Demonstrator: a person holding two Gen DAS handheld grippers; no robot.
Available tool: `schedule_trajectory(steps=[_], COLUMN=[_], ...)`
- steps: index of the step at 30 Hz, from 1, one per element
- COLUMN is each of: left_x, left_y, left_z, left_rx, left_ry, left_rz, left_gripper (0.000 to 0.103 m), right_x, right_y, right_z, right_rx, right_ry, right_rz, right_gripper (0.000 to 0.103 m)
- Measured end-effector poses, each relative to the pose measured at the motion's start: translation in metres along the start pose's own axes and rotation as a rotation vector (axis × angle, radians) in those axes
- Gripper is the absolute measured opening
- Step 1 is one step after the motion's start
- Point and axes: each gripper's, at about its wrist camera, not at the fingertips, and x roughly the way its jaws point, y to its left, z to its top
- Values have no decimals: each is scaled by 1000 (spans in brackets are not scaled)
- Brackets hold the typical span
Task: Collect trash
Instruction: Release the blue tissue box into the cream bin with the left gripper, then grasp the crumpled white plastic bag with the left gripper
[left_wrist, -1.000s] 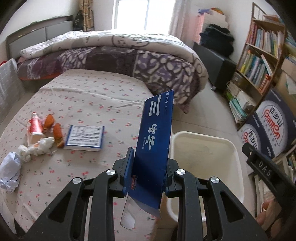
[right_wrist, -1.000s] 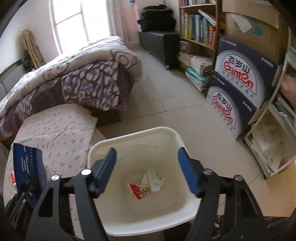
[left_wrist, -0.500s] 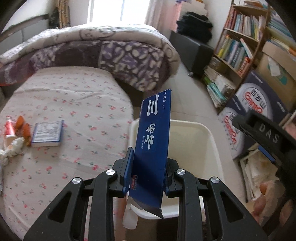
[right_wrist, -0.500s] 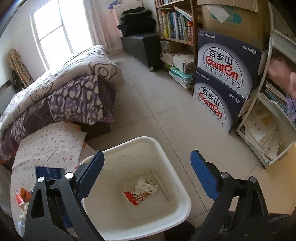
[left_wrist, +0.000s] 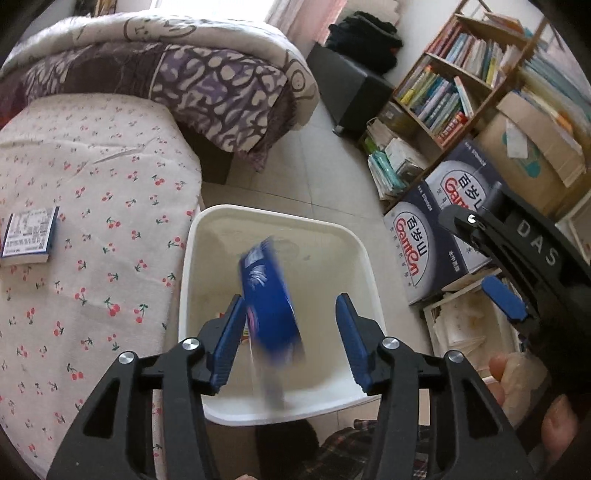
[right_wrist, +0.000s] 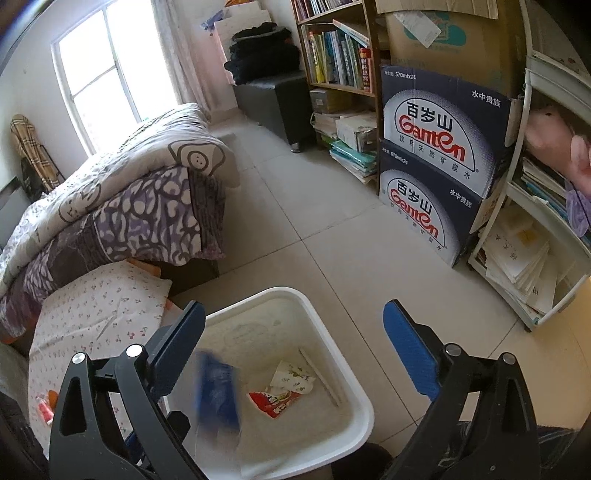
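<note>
Blurred blue box (left_wrist: 267, 302) between the opening jaws of the left claw (left_wrist: 288, 338), apparently free of both pads, over the white bin (left_wrist: 354, 243); long axis running away from the camera, far end tipped slightly left. Right claw (right_wrist: 291, 350) wide, empty, above the bin.

The blue packet (left_wrist: 269, 306), motion-blurred and tilted, is in mid-air inside the white bin (left_wrist: 192, 280), held by nothing. On the bin's floor lie a red-and-white wrapper (right_wrist: 275, 402), a floral paper scrap (right_wrist: 291, 376) and a pale stick (right_wrist: 319, 376).
</note>
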Motion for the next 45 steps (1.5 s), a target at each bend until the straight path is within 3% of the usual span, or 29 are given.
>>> schedule_trajectory(steps=[3,9,17,24,28,36,45], left_x=[-4,-16,-43,-71,-81,-96,-110], left_y=[4,9,41,75,95,140,207], left_z=[1,-2,-3,-2,-5,-18,-24], left_rx=[-5,34,30,-10,-28,-55,-85], left_ry=[-9,-56,-156,-233,-239,-180,-8], left_rz=[17,119,339,491,556,691,822], left_gripper=[51,52,59,71,75,83,83], right_x=[-2,-6,-15,-22,-26,-33,-35], right_y=[4,17,52,85,105,145,185], right_z=[-1,-5,-20,-37,-49,-78,-105], right_rx=[-9,-33,-112,-185,-230,-328,-420], right_ry=[-4,-7,-33,-33,-30,-8,50], right_rz=[2,23,51,85,108,158,212], right_gripper=[93,93,95,96,96,96,96])
